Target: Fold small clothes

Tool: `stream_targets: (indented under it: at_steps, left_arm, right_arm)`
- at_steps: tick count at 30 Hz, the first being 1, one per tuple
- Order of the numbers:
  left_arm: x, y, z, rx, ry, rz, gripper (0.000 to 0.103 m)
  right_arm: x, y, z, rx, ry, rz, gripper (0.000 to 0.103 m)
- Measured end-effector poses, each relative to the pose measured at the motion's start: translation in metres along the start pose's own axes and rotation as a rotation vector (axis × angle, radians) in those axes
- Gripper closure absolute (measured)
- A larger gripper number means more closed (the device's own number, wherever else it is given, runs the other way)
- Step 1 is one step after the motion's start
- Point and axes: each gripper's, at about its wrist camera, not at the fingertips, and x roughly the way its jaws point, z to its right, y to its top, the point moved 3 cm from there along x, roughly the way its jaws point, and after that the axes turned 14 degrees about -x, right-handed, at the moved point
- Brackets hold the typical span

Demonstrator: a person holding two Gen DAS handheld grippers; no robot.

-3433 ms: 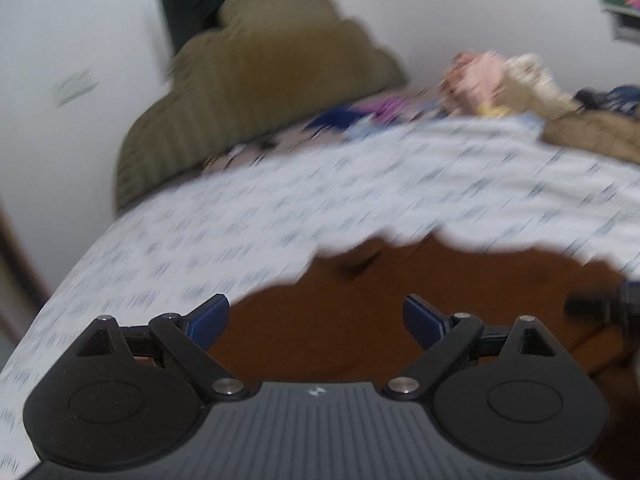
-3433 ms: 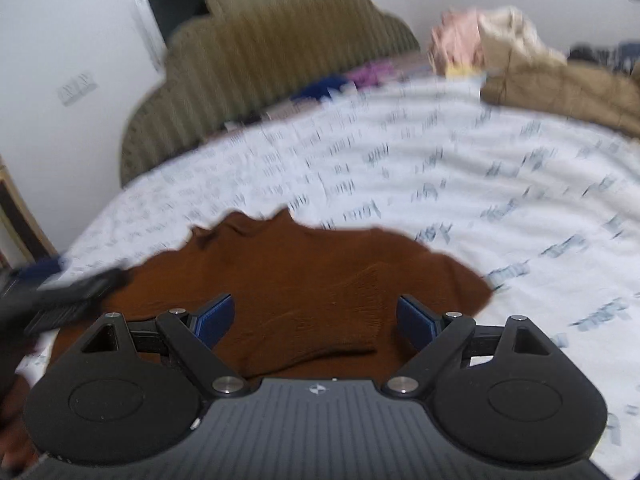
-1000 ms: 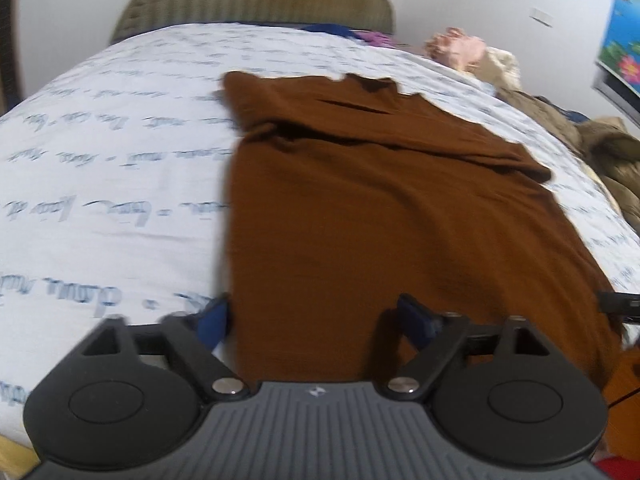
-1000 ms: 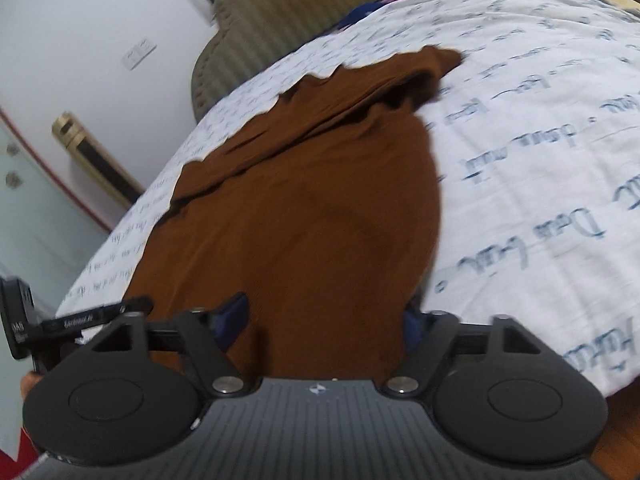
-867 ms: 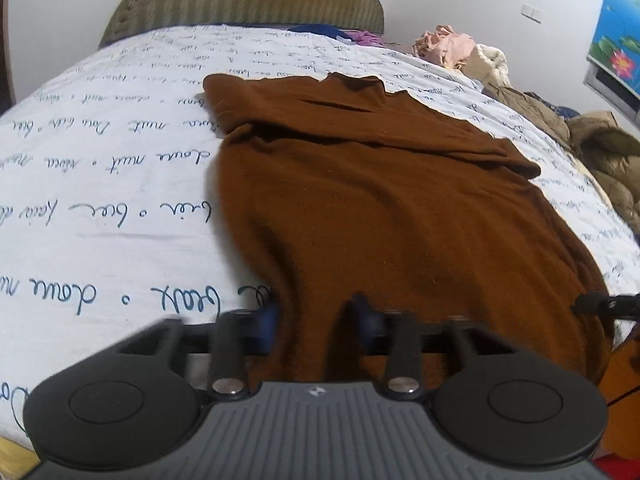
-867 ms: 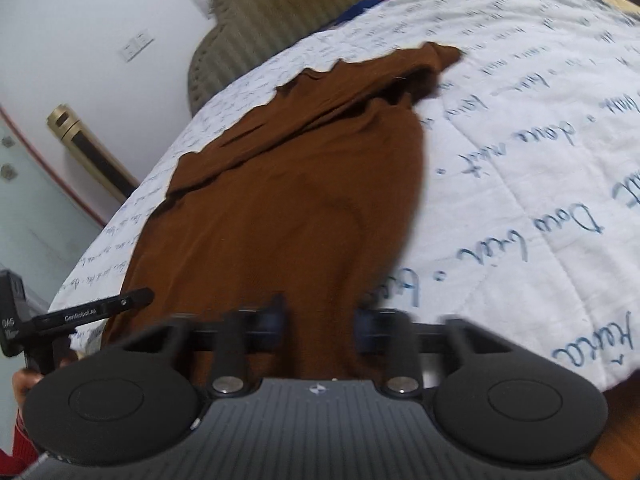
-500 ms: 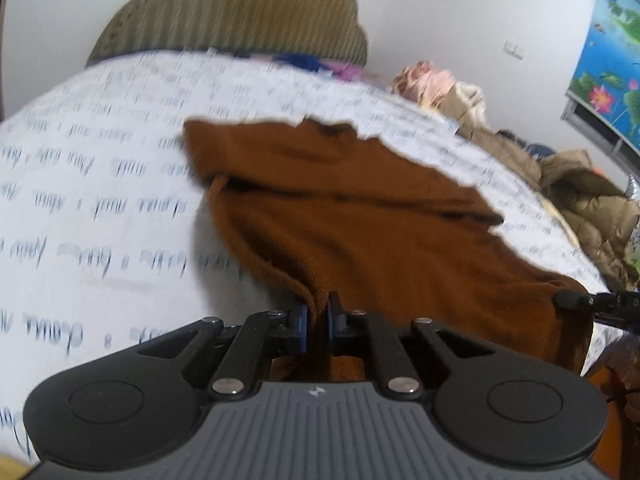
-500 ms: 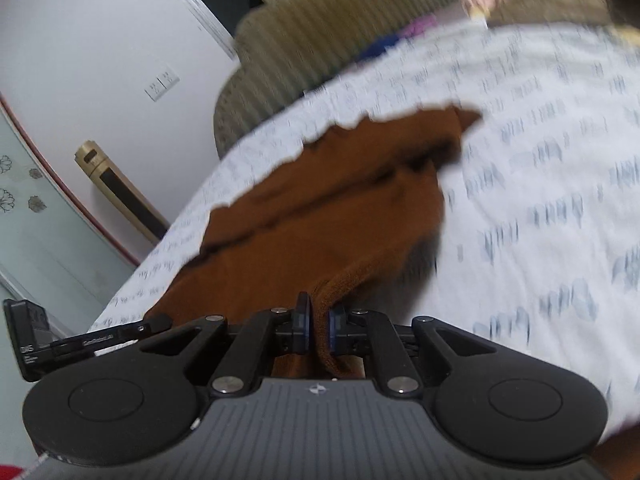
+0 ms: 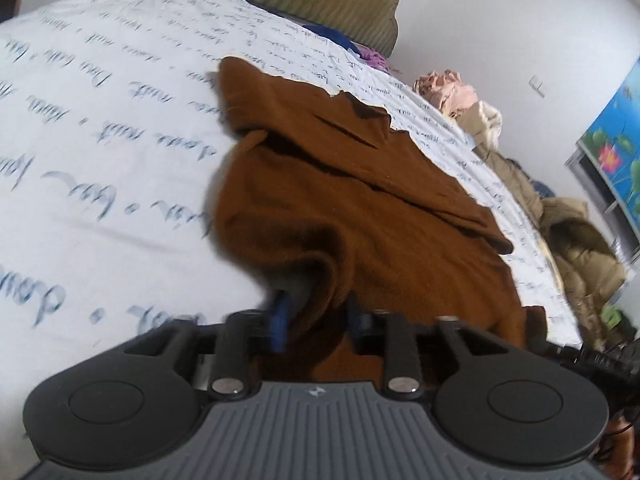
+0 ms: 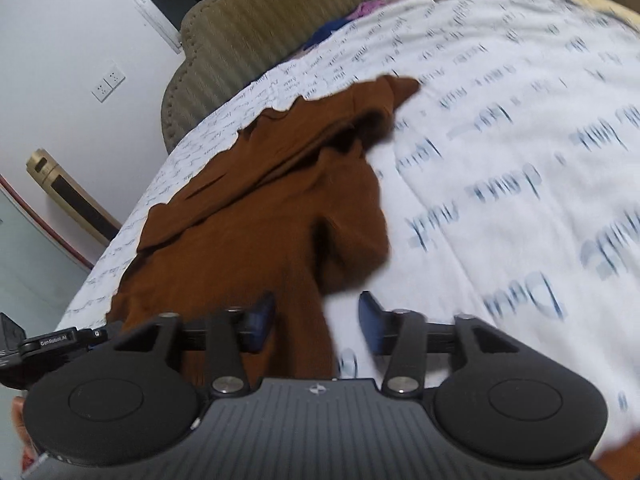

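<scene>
Both grippers, left gripper (image 9: 316, 322) and right gripper (image 10: 316, 320), have just been opening, jaws partway apart, letting the rust-brown knitted sweater's (image 9: 360, 200) lifted hem drop onto the script-printed white bedsheet (image 9: 100, 160); likely a re-grip follows.

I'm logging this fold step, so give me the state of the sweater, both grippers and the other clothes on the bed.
brown sweater: on the bed sheet, near hem bunched into folds.
left gripper: jaws just opening, sweater fold between them, pads not pressing it.
right gripper: jaws just opening, hem edge between them, not gripped.
pile of clothes: heaped unfolded at the far side.
</scene>
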Motion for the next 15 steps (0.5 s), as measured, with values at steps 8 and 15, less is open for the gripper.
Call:
stream_targets:
  at_steps: [8,15]
  left_arm:
    - [-0.019,-0.024,-0.01,0.067,-0.1,-0.074,0.037]
    - [0.007,-0.041,0.007,0.066,-0.218,-0.234,0.084]
  right_arm:
    - [-0.019,-0.041,-0.006,0.096,0.188,-0.057,0.052]
    - [0.001,-0.04,-0.047,-0.008,0.2,-0.093,0.083]
